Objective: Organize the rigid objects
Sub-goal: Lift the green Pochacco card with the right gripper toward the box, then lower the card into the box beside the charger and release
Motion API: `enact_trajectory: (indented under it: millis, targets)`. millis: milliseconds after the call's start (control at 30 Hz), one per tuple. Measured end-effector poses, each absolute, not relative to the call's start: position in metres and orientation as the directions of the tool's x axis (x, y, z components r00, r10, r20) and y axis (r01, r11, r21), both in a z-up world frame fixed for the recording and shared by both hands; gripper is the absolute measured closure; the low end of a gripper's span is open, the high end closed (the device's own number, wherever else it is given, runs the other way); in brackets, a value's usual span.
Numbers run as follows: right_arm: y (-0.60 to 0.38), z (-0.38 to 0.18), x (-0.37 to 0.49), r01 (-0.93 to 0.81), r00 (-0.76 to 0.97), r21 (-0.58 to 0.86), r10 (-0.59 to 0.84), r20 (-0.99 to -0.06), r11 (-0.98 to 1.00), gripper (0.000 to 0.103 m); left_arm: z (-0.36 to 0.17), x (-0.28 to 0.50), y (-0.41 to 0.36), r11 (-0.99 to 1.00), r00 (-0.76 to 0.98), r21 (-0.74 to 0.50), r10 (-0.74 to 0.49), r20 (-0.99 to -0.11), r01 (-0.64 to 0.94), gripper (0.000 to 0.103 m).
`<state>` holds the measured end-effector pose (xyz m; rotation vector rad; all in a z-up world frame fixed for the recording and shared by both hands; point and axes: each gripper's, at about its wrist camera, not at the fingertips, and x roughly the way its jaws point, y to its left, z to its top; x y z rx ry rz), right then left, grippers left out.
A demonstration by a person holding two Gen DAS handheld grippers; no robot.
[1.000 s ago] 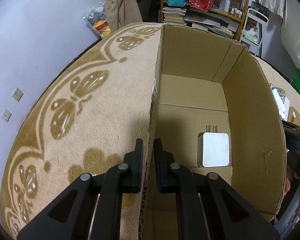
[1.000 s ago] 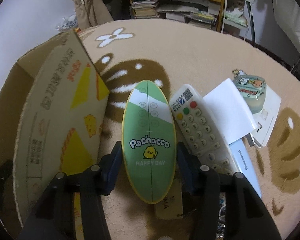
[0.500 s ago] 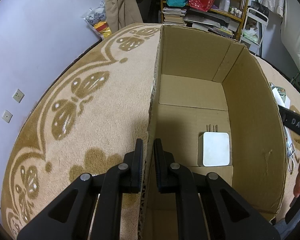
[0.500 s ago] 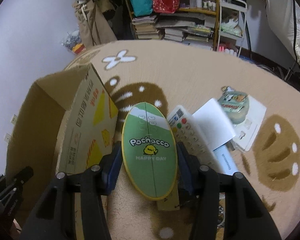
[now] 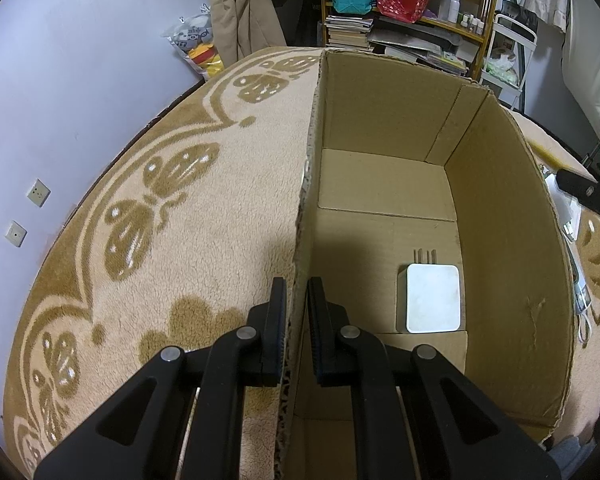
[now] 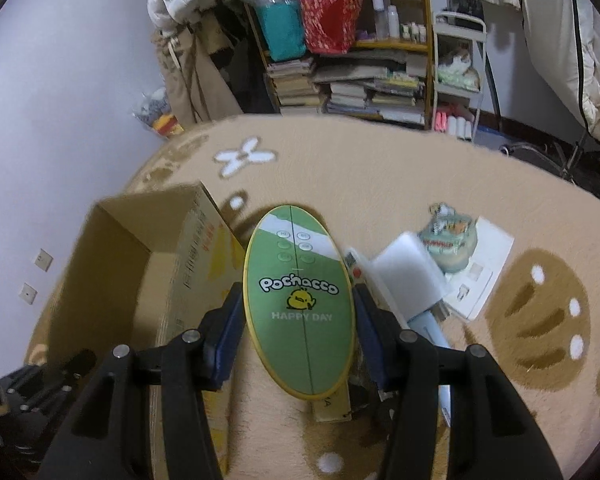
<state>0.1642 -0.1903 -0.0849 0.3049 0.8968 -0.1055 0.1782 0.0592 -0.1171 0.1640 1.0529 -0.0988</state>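
My left gripper (image 5: pixel 297 292) is shut on the left wall of the open cardboard box (image 5: pixel 508 240), one finger outside and one inside. A white square device (image 5: pixel 433 298) lies flat on the box floor. In the right wrist view my right gripper (image 6: pixel 299 300) is shut on a green oval Pochacco case (image 6: pixel 298 300), held up above the carpet beside the box (image 6: pixel 116 264). Under and right of the case lie a white remote control (image 6: pixel 354 264), a white pad (image 6: pixel 410 274) and a round decorated tin (image 6: pixel 448 240) on a white sheet.
A beige patterned carpet (image 5: pixel 148 216) covers the floor. Bookshelves (image 6: pixel 364 80) with stacked books and bags stand at the back, a white trolley (image 6: pixel 458 72) to their right. A purple wall (image 5: pixel 60 80) with sockets runs along the left.
My right gripper has lifted the green case up off the carpet, so the remote, pad and tin now look smaller and farther below. The left gripper has kept still on the box wall.
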Motion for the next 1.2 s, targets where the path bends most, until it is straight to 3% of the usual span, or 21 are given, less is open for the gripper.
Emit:
enact_trajectory:
  millis: [400, 967, 1067, 1200]
  targets:
    - [-0.138, -0.032, 0.166, 0.040, 0.699, 0.243, 0.146, -0.700, 0.969, 0.047, -0.117, 0.178, 0.059, 0.983, 0.493, 0.089, -0.002, -0.870, 0.160, 0.093]
    - [-0.083, -0.075, 0.178, -0.055, 0.609, 0.181, 0.177, -0.774, 0.982, 0.047, -0.115, 0.181, 0.063, 0.984, 0.493, 0.083, -0.005, -0.870, 0.157, 0.093]
    - [-0.080, -0.077, 0.179, -0.071, 0.598, 0.155, 0.167, -0.784, 0.985, 0.059, -0.115, 0.180, 0.062, 0.984, 0.493, 0.083, -0.007, -0.870, 0.160, 0.093]
    - [-0.075, -0.073, 0.178, -0.091, 0.604, 0.125, 0.155, -0.782, 0.988, 0.059, -0.114, 0.180, 0.064, 0.985, 0.491, 0.072, -0.015, -0.871, 0.157, 0.093]
